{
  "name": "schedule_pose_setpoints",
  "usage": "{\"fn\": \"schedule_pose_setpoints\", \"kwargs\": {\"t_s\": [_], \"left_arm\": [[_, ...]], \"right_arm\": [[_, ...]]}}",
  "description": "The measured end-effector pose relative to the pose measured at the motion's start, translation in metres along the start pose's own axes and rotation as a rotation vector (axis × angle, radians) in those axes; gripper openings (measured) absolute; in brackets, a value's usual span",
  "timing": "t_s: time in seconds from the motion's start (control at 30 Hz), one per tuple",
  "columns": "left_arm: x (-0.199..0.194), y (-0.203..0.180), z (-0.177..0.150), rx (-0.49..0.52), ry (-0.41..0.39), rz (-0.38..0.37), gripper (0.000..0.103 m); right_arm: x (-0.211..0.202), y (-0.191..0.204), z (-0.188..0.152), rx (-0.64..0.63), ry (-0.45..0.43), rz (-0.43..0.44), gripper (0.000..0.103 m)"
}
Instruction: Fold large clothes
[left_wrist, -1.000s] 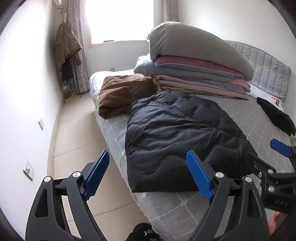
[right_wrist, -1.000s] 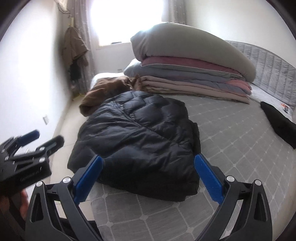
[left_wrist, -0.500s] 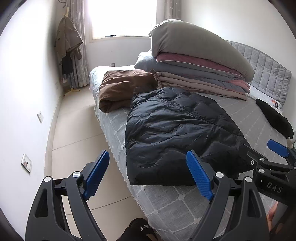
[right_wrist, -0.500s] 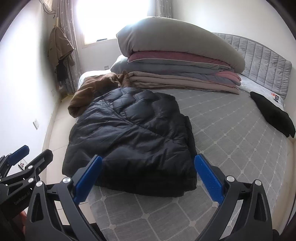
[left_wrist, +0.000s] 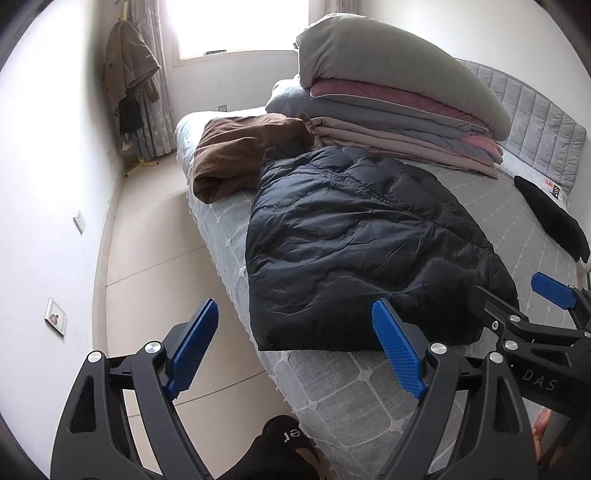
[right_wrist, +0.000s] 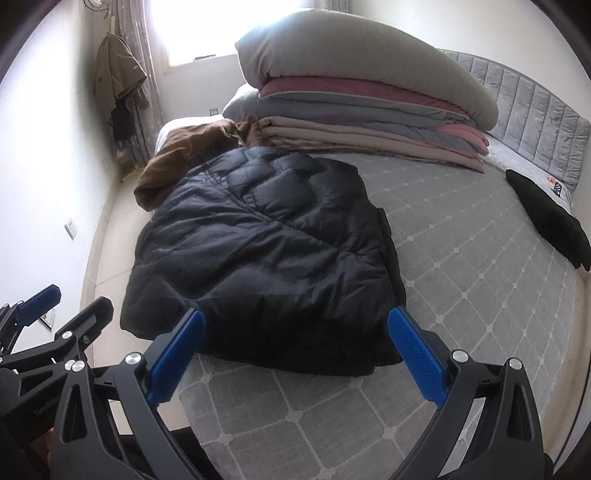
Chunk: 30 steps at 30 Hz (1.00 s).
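Left gripper (left_wrist: 291, 349), right gripper (right_wrist: 295, 354): jaws spread, empty, short of black puffer jacket (right_wrist: 266, 254); socked foot (left_wrist: 280, 443) only in left view.

Home bedroom, grey bed (right_wrist: 480, 295), stacked quilts (right_wrist: 369, 92), coat (left_wrist: 129, 66) hung by window (left_wrist: 240, 26)

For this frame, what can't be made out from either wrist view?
- Black puffer jacket: the layers beneath its top surface are hidden in both views, so the fold count is unknown.
- Brown garment: in the right wrist view, mostly hidden behind the jacket.
- Printed label near the headboard: too small to read.
- Window: overexposed, nothing visible outside.
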<state>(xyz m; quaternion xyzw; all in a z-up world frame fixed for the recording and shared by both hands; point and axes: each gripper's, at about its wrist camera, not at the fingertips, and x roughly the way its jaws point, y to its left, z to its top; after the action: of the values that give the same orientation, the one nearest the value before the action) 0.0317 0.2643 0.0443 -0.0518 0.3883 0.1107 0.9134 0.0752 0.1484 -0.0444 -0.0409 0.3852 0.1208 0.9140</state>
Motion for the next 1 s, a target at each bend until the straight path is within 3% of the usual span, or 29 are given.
{"fn": "schedule_pose_setpoints", "kwargs": {"t_s": [1.0], "left_arm": [[0.0063,0.0029,0.0017,0.010,0.030,0.001,0.082]], "right_arm": [[0.0011,-0.0094,0.0000,0.012,0.019,0.012,0.096]]}}
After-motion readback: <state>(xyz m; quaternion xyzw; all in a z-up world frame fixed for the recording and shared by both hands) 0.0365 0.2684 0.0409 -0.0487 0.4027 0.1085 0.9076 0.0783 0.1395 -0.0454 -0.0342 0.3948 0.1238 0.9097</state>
